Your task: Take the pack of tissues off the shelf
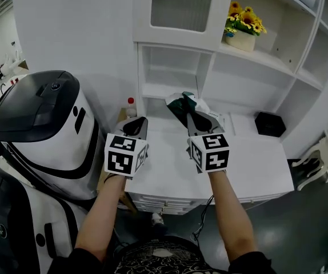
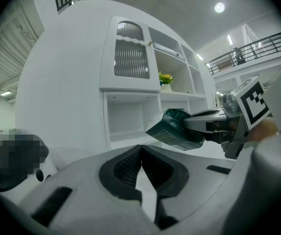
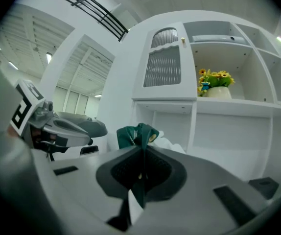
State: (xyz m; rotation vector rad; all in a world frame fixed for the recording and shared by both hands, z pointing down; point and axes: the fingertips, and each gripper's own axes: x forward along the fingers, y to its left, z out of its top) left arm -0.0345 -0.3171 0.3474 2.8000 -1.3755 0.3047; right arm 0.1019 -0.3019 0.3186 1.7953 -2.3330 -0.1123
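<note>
The pack of tissues (image 1: 182, 103) is dark green with a crumpled wrapper. My right gripper (image 1: 191, 115) is shut on it and holds it in the air in front of the lower shelf opening (image 1: 167, 73), above the white counter (image 1: 250, 158). In the right gripper view the pack (image 3: 136, 132) sticks up pinched between the jaws of the right gripper (image 3: 141, 150). My left gripper (image 1: 135, 124) hovers beside it at the left, shut with nothing in it. The left gripper view shows the left gripper (image 2: 141, 148) closed and the pack (image 2: 172, 129) to the right.
A white cabinet (image 1: 175, 16) with open shelves rises behind the counter. A pot of yellow flowers (image 1: 243, 27) stands on an upper shelf. A black box (image 1: 270, 124) sits at the counter's right. A big white-and-black machine (image 1: 38, 124) stands at the left, a red-capped bottle (image 1: 130, 106) beside it.
</note>
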